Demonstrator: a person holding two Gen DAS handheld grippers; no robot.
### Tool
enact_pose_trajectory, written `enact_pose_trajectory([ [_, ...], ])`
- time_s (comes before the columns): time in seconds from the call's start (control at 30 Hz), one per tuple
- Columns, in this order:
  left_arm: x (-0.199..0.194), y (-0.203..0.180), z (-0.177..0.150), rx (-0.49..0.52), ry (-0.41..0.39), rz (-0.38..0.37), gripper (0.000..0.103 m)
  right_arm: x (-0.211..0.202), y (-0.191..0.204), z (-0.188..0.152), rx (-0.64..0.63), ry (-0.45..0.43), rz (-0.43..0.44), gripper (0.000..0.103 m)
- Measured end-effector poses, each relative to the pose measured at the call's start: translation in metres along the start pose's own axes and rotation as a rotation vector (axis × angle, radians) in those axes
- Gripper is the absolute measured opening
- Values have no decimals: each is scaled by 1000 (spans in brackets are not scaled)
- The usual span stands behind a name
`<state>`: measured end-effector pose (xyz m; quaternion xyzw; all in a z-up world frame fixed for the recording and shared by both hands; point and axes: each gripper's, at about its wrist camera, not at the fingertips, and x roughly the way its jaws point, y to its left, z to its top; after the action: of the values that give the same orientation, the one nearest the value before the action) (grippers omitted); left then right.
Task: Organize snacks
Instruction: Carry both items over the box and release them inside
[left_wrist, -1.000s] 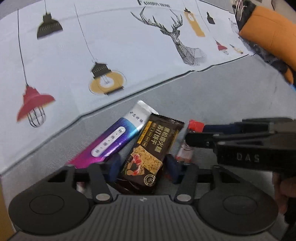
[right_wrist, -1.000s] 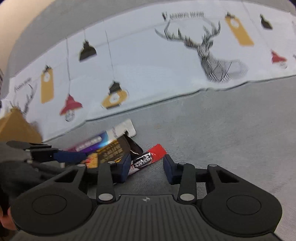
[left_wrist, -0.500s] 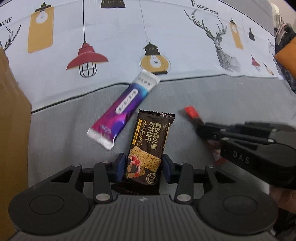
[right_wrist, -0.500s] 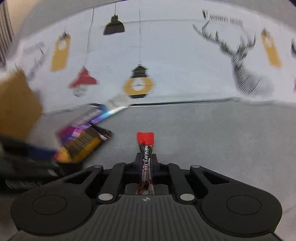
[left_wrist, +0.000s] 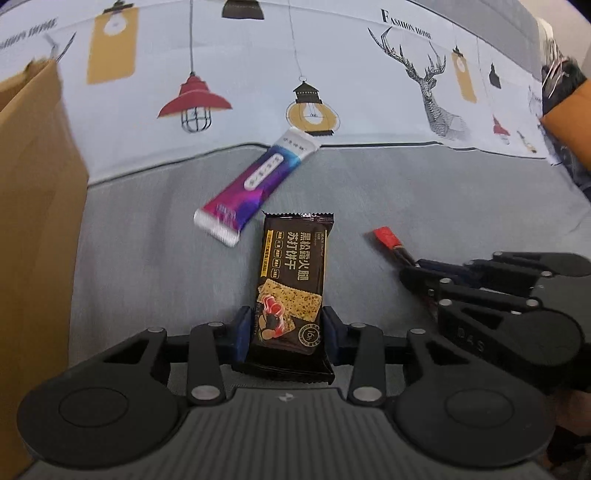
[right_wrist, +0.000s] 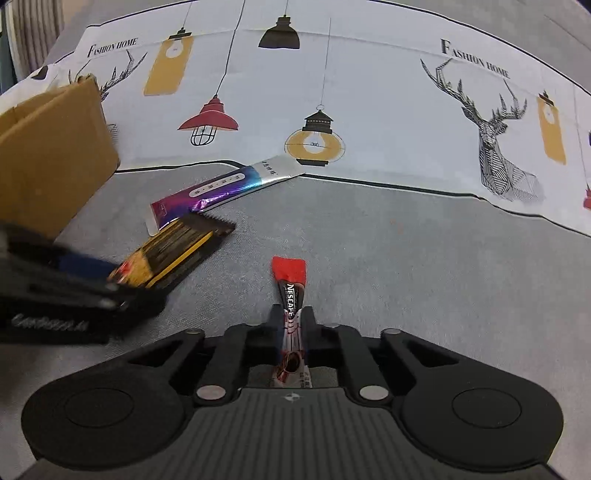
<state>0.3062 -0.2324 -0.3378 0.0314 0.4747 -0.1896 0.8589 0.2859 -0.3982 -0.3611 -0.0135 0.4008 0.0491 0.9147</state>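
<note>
My left gripper (left_wrist: 288, 334) is shut on a dark brown cracker packet (left_wrist: 293, 273) and holds it above the grey surface. My right gripper (right_wrist: 292, 328) is shut on a thin red Nescafe stick (right_wrist: 291, 295), which points forward between the fingers. A purple and silver sachet (left_wrist: 255, 181) lies on the grey cloth ahead, its far end on the patterned cloth; it also shows in the right wrist view (right_wrist: 221, 188). The right gripper (left_wrist: 424, 273) shows at the right of the left wrist view, the left gripper (right_wrist: 96, 280) blurred at the left of the right wrist view.
A brown cardboard box (left_wrist: 33, 221) stands at the left; it also shows in the right wrist view (right_wrist: 51, 155). A white cloth with lamp and deer prints (left_wrist: 332, 74) covers the back. An orange cushion (left_wrist: 569, 122) sits at the far right.
Both grippers have closed on their items and lifted them off the cloth. The views have swung left, bringing the cardboard box into sight. The purple sachet stays on the cloth.
</note>
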Motion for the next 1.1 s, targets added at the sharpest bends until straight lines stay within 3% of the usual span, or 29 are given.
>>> enact_pose_trajectory([
  [0.3, -72, 2, -48, -77, -5, -75, 44, -75, 17, -7, 131, -42, 61, 9],
  [0.4, -98, 1, -65, -58, -14, -84, 44, -110, 41, -15, 138, -78, 124, 9],
  [0.53, -138, 7, -78, -31, -52, -64, 43, -151, 85, -21, 60, -136, 141, 9],
  [0.6, -161, 17, -81, -35, -80, -58, 44, -165, 98, -20, 82, -163, 147, 9],
  [0.7, -200, 37, -81, -46, -137, -41, 44, -188, 119, -17, 122, -227, 165, 9],
  [0.83, -264, 81, -81, -75, -271, -5, 44, -215, 162, -1, 133, -322, 212, 10],
  [0.97, -317, 144, -79, -140, -375, 91, 44, -228, 204, 28, 76, -379, 269, 10],
  [1.1, -338, 202, -77, -229, -408, 175, 44, -227, 242, 56, 19, -393, 314, 11],
])
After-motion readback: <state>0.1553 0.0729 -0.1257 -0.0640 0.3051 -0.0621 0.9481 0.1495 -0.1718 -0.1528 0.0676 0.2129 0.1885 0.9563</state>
